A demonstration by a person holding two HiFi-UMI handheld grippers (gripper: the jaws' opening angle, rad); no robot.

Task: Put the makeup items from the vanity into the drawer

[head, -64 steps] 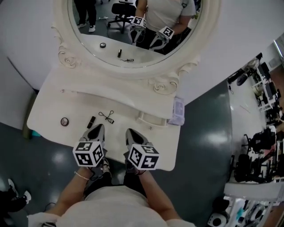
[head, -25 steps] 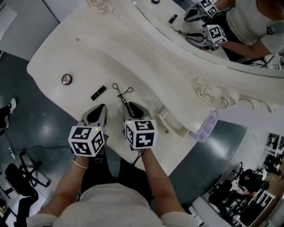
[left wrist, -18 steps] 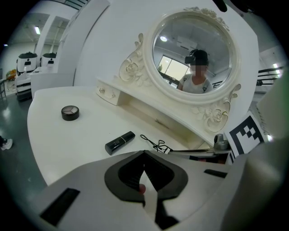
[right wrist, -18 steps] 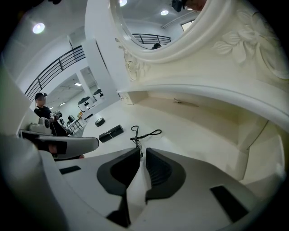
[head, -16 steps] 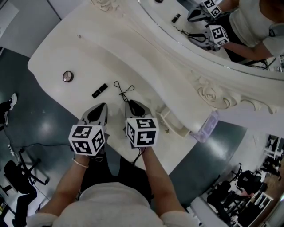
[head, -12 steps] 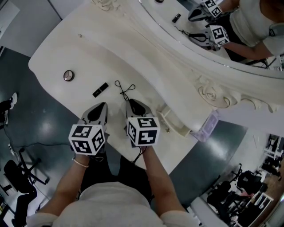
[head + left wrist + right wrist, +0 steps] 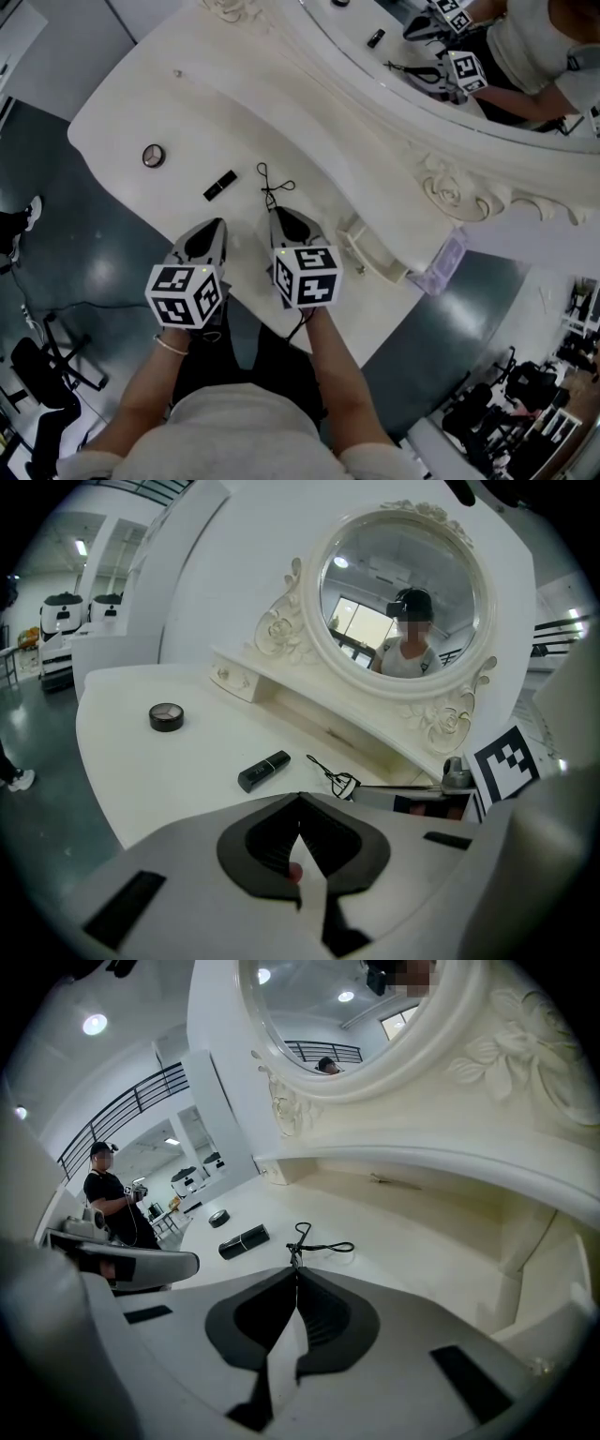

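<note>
A black eyelash curler (image 7: 275,187) lies on the white vanity (image 7: 141,103), its loops pointing away from me. My right gripper (image 7: 278,214) has just been closing and is now shut, its tips pinching the curler's near end (image 7: 292,1258). To the curler's left lie a black lipstick tube (image 7: 220,185) and, farther off, a round compact (image 7: 154,156). My left gripper (image 7: 214,225) hovers shut over the front edge, nothing between its jaws (image 7: 300,803). The lipstick (image 7: 263,771) and compact (image 7: 167,716) lie ahead of it. An open drawer (image 7: 370,253) juts out at the right.
The oval mirror (image 7: 487,56) with its carved frame rises behind the tabletop and reflects both grippers. A pale purple case (image 7: 439,264) sits at the vanity's right end. Dark floor surrounds the table; a person (image 7: 108,1199) stands far off to the left.
The head view has drifted, so the vanity items sit slightly farther right and lower in the picture. The right gripper's jaws have narrowed at the curler's near end. The left gripper has stayed put.
</note>
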